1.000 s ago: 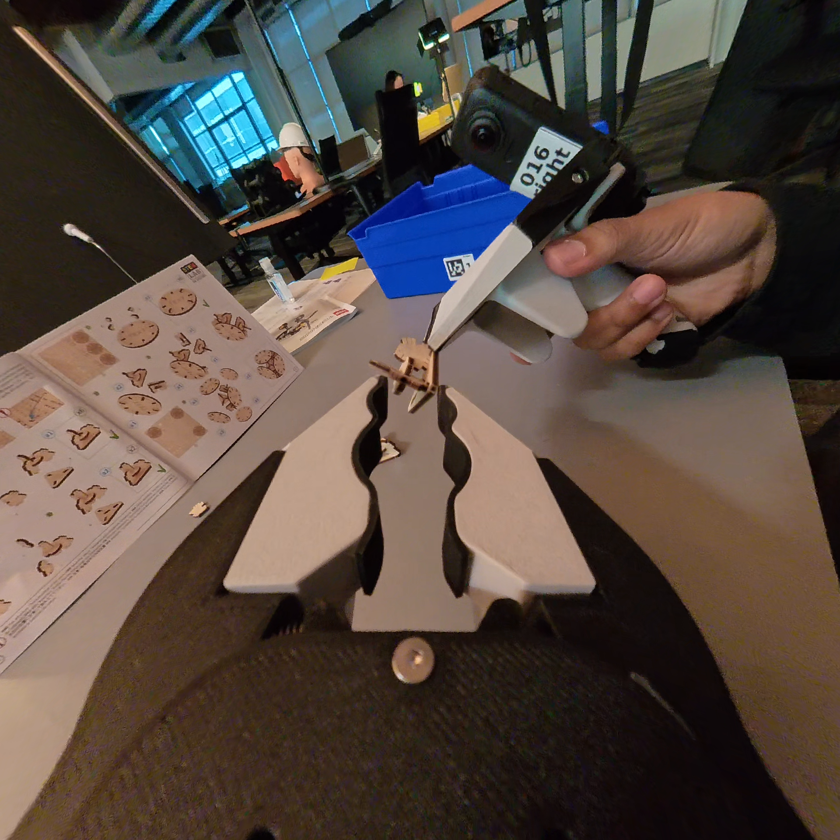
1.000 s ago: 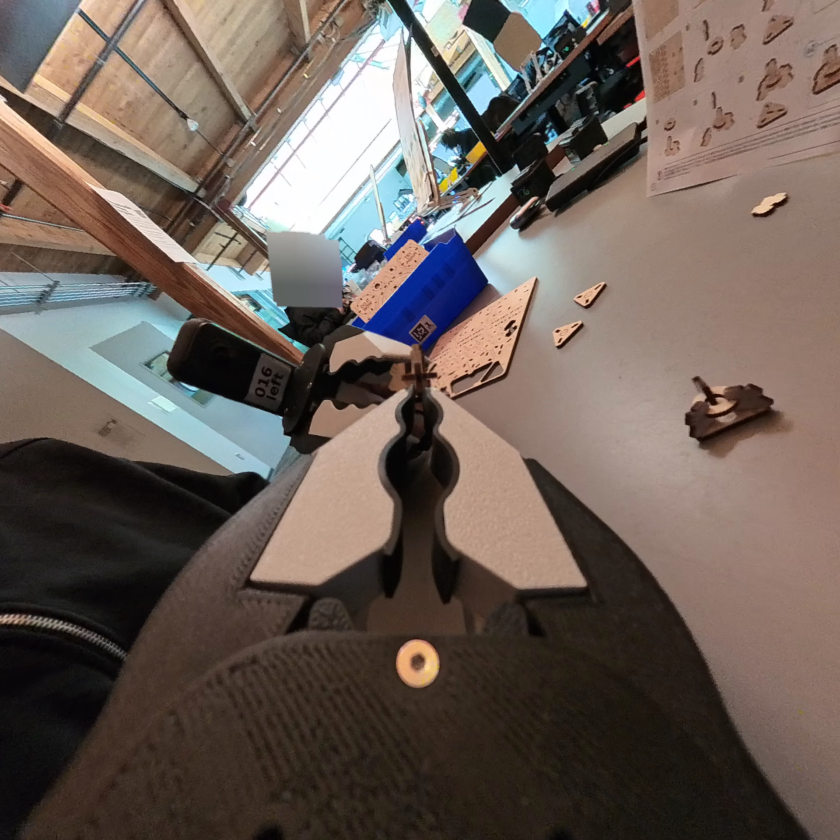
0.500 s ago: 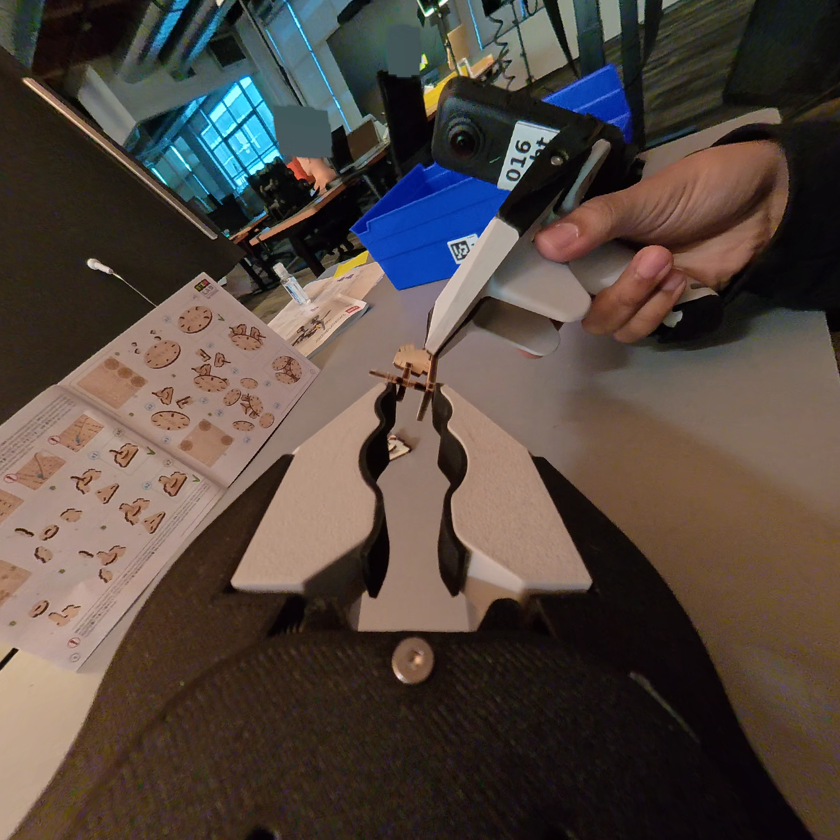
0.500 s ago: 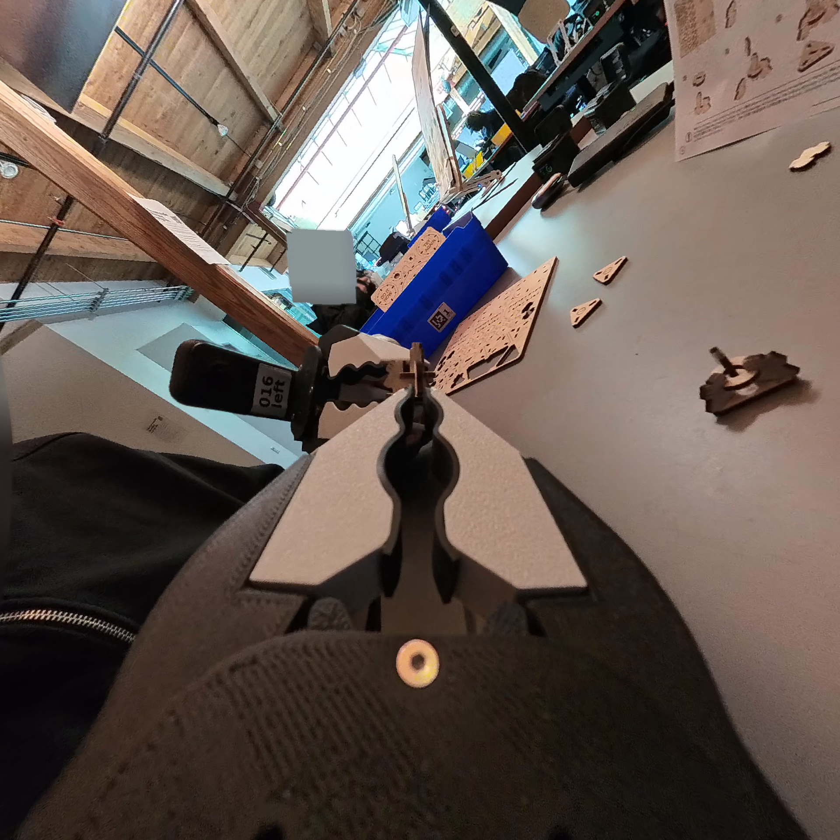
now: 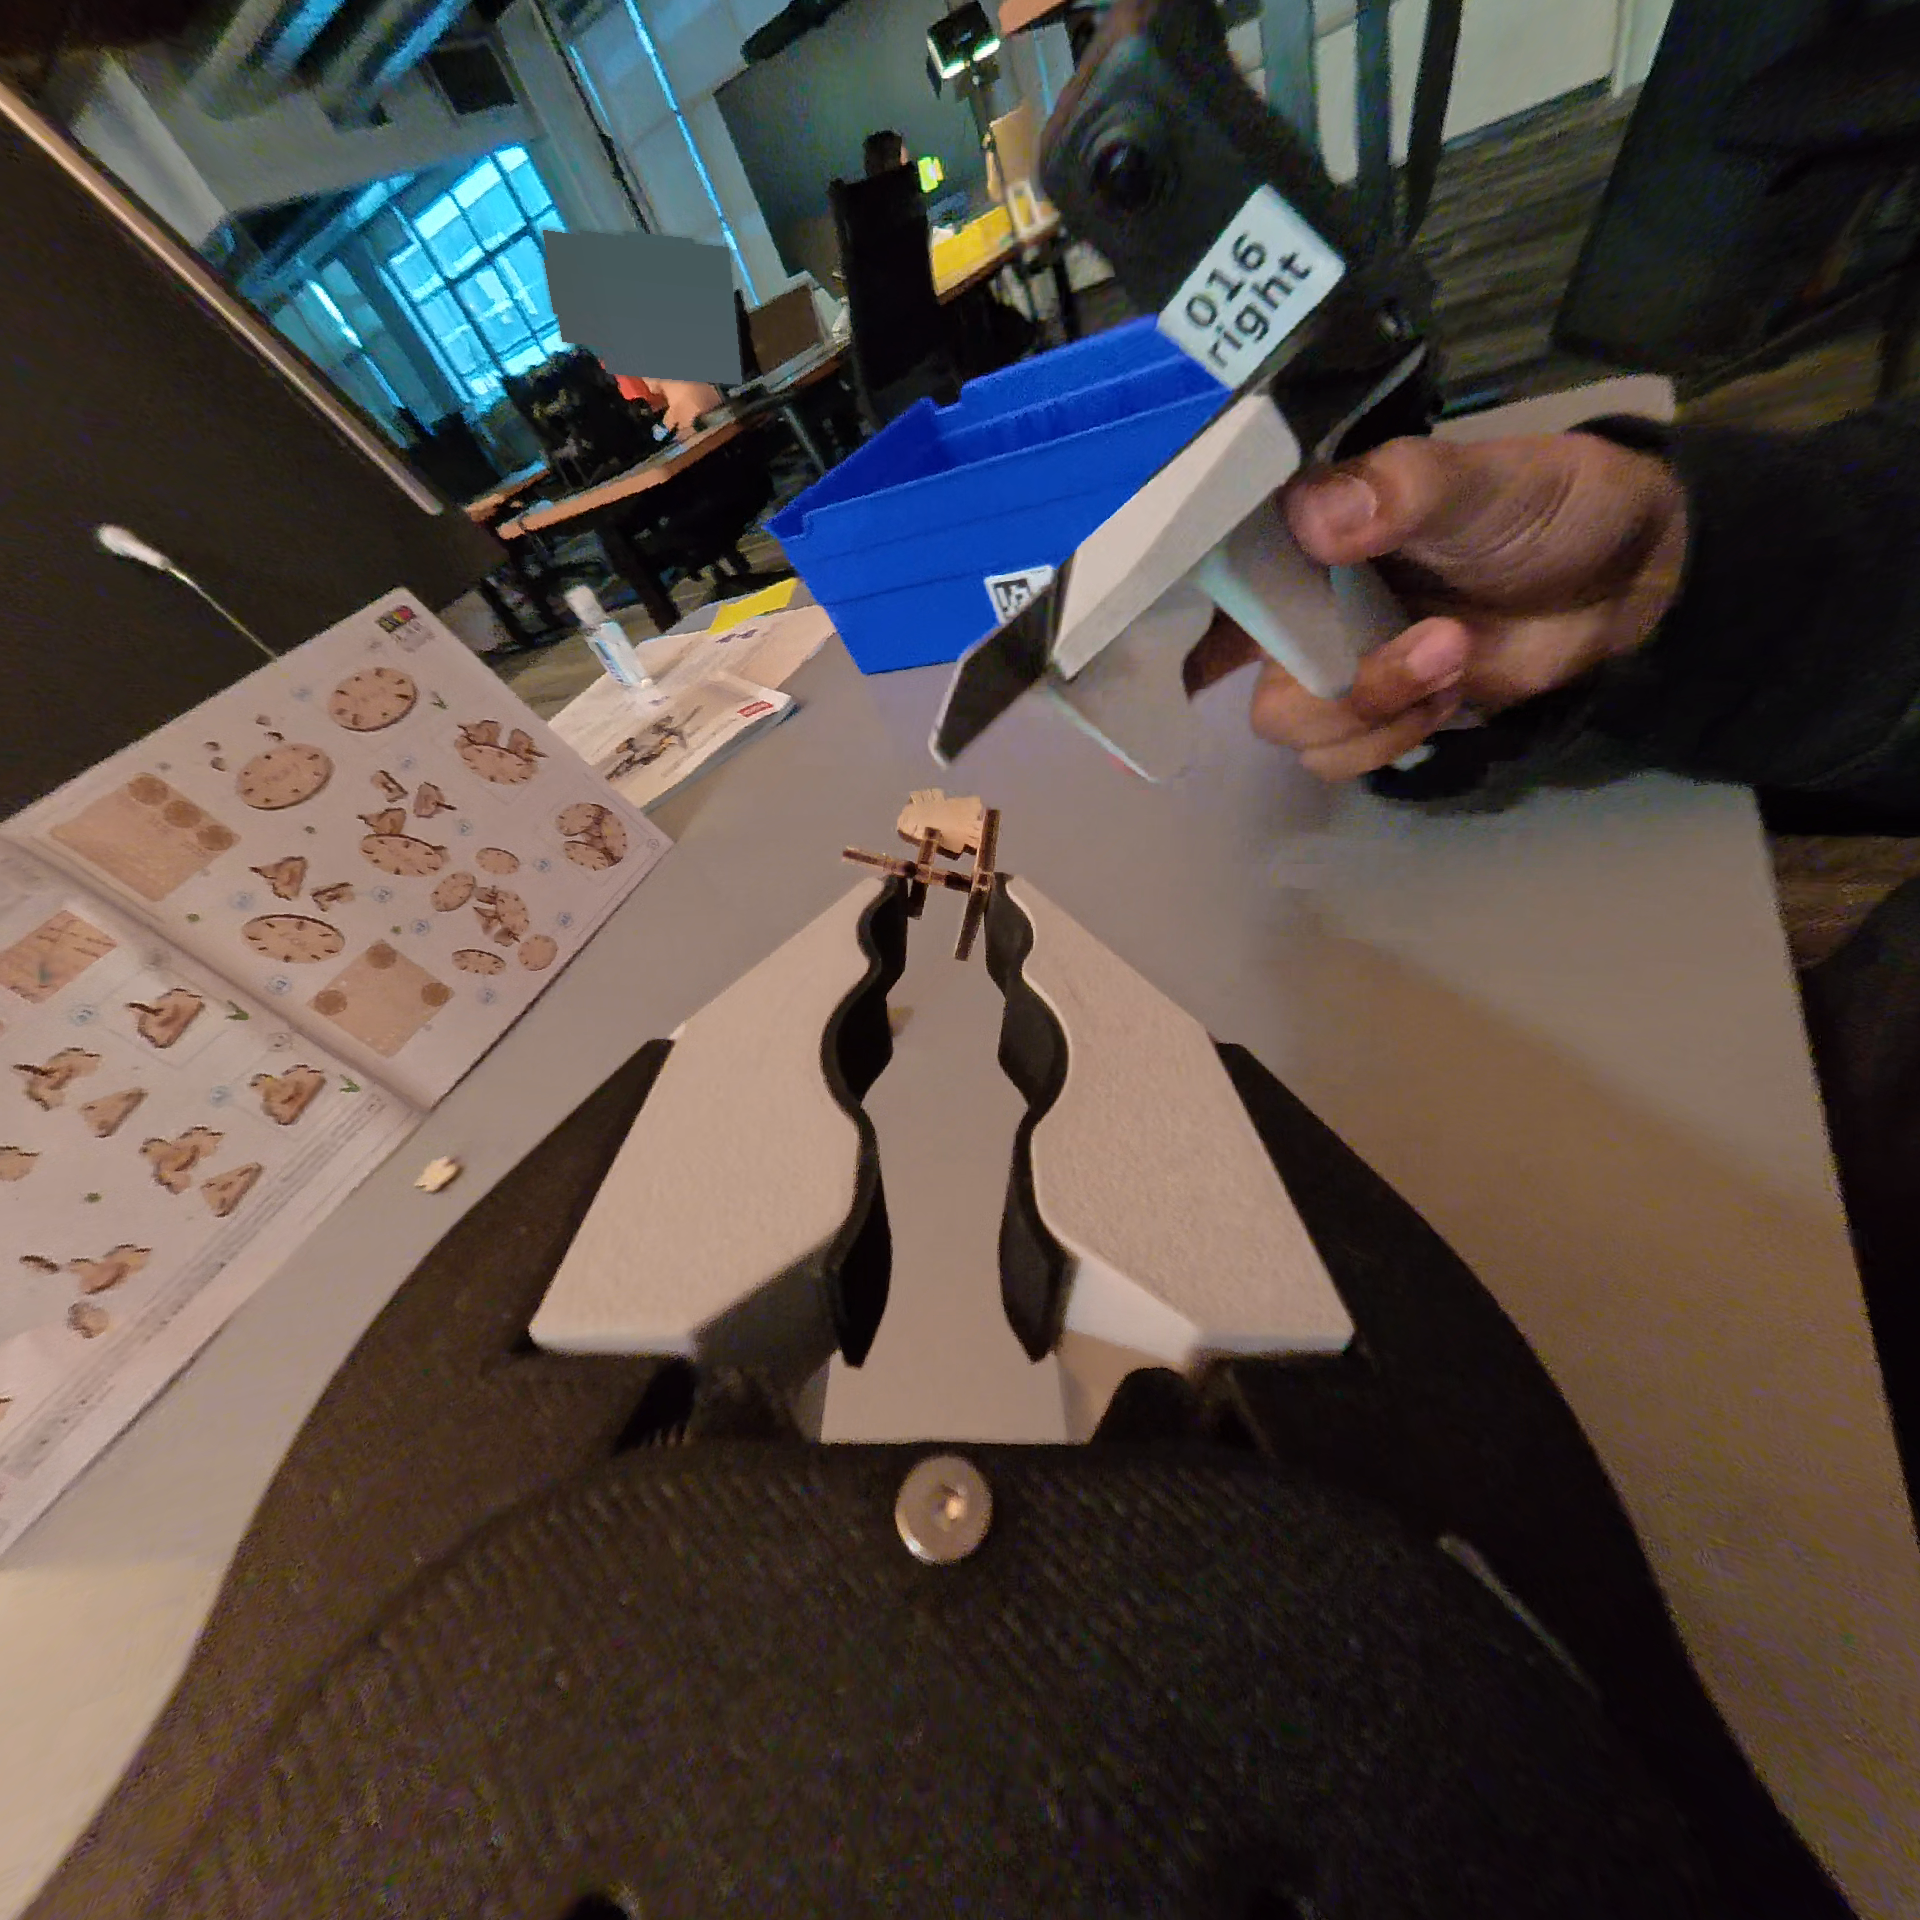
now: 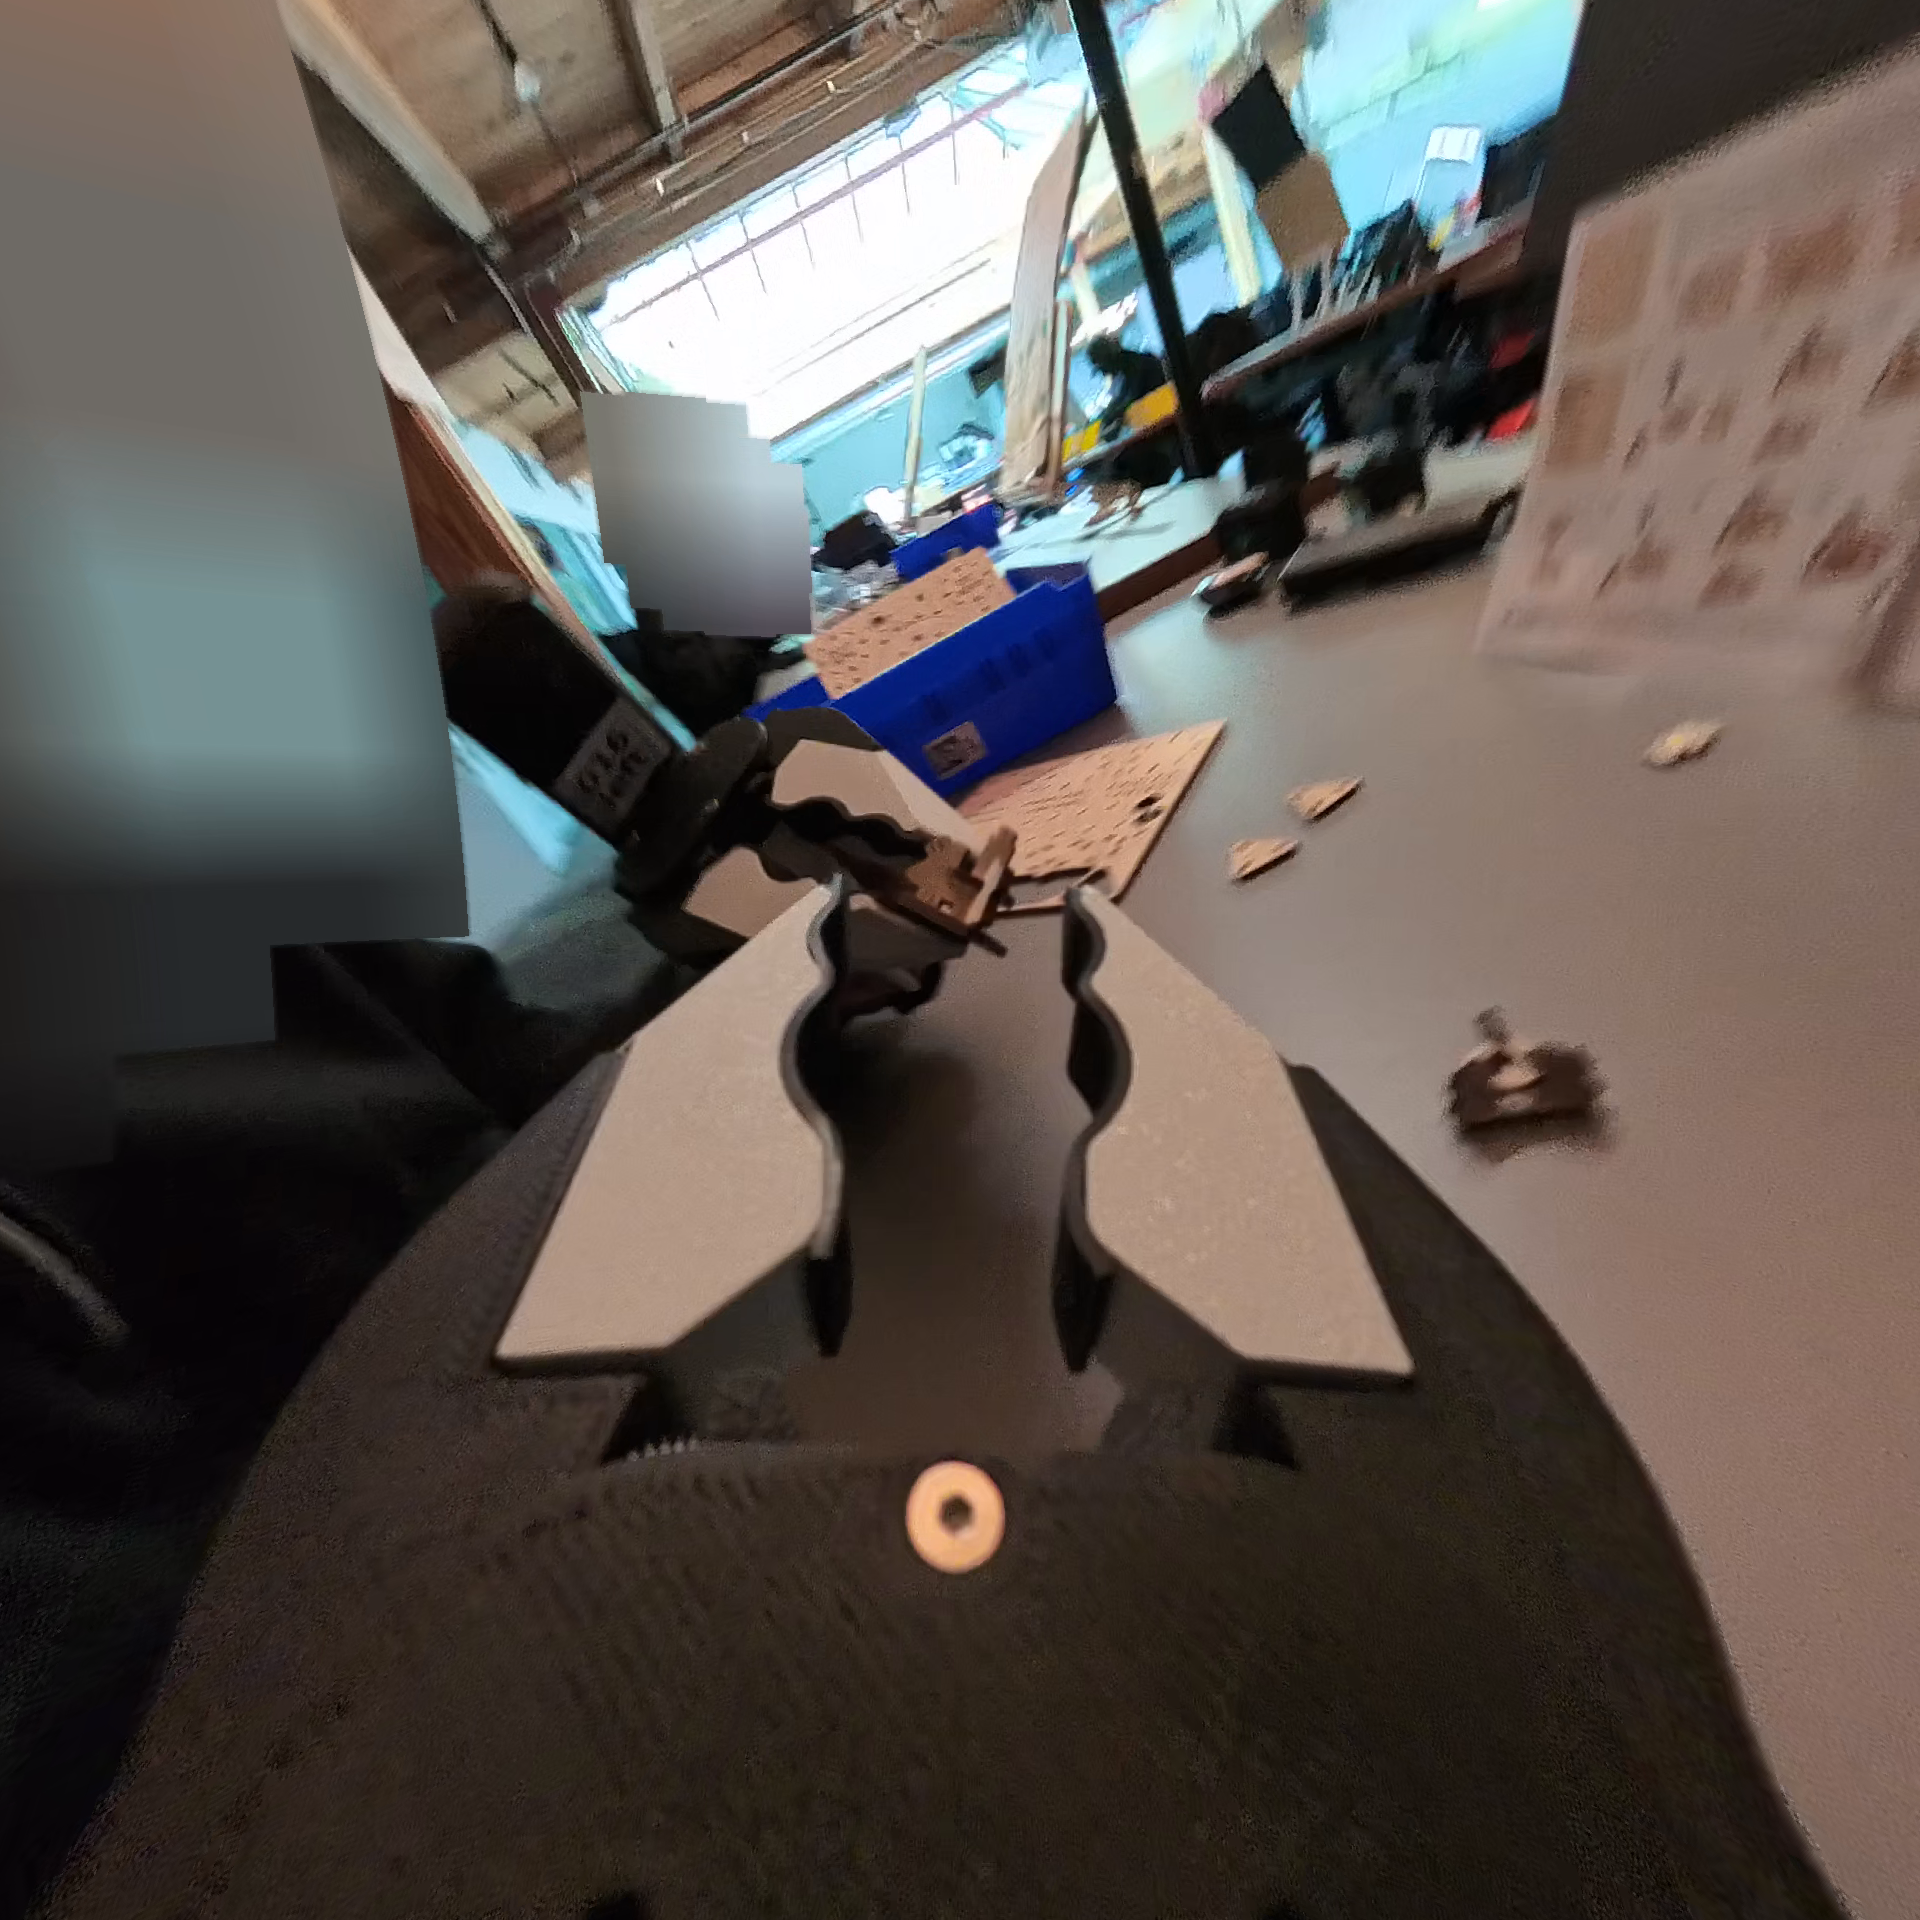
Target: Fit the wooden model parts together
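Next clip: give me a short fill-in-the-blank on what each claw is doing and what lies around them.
The left claw grips a small ____ assembly at its fingertips.
The right claw stands ____, holding nothing.
The bin behind the right claw is ____.
The open instruction booklet lies to the ____ of the left claw.

Missing words: wooden; open; blue; left

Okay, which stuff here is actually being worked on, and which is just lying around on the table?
In use:
left hand-held gripper, shut on wooden assembly
right hand-held gripper, open, beside it

Lying about:
blue bin
instruction sheet
booklet
wooden panel
dark wooden piece
small wooden pieces
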A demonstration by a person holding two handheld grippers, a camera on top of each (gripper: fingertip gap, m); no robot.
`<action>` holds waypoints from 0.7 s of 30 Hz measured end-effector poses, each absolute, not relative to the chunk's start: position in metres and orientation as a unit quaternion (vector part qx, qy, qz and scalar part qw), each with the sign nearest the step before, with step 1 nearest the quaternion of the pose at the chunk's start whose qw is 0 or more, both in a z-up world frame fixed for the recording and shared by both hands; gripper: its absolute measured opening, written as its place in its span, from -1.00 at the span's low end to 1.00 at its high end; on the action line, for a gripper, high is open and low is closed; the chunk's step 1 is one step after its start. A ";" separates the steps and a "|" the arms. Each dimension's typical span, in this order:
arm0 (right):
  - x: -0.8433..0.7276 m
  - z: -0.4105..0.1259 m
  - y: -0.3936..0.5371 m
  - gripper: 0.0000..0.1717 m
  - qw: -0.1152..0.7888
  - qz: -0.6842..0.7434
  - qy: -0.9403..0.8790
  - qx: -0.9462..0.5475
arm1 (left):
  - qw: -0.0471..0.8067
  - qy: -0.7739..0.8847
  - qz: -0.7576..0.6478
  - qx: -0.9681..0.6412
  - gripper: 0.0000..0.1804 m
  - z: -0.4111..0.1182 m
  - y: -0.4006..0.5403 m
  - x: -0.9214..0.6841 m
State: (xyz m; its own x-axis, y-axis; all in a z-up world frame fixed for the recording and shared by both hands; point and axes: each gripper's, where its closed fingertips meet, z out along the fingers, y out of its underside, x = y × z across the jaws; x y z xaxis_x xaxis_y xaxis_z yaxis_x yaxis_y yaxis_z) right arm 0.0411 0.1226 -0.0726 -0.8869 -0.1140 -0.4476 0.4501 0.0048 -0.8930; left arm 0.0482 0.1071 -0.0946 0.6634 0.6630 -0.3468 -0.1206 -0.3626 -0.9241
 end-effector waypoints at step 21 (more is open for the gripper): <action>0.082 -0.119 0.129 -0.79 -0.109 -0.569 0.786 -0.217 | 0.537 -0.127 0.217 -0.805 -0.87 -0.128 0.142 0.076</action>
State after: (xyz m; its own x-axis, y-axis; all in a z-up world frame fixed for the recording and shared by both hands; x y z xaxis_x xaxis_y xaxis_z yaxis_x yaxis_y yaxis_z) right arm 0.0824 0.1287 -0.1190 -0.8822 -0.2163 0.4182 -0.4649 0.2595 -0.8465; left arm 0.0755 0.1418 -0.1283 0.8733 0.4383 -0.2126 -0.0283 -0.3900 -0.9204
